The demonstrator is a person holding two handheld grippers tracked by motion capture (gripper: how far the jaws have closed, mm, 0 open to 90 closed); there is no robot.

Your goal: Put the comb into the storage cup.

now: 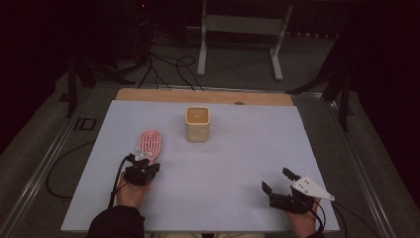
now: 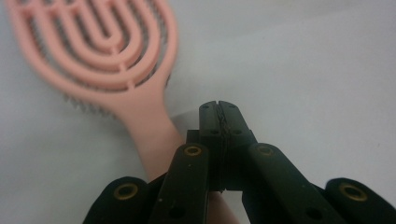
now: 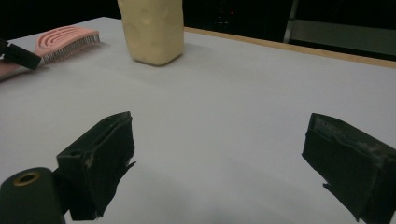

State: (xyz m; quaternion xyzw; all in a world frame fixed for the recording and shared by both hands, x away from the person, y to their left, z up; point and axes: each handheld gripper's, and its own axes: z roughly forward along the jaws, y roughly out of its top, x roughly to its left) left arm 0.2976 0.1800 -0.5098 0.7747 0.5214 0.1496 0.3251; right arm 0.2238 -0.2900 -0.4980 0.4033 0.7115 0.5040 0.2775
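Note:
A pink hairbrush (image 1: pixel 151 141) with an open looped head lies on the white table left of centre, handle toward me. My left gripper (image 1: pixel 145 163) sits at the handle's end. In the left gripper view its jaws (image 2: pixel 219 116) are pressed together with nothing between them, and the brush handle (image 2: pixel 152 135) runs just to their left and under the gripper body. My right gripper (image 1: pixel 277 181) rests low near the front right of the table, open; its two fingertips (image 3: pixel 100 158) stand wide apart with bare table between them. In the right gripper view the hairbrush (image 3: pixel 65 39) shows far off.
A cream, squarish cup (image 1: pixel 198 124) stands upright behind the centre, right of the brush, and shows as a cream cup (image 3: pixel 152 30) in the right gripper view. The table's wooden back edge (image 1: pixel 203 95) lies behind it. Cables and a white frame sit on the floor beyond.

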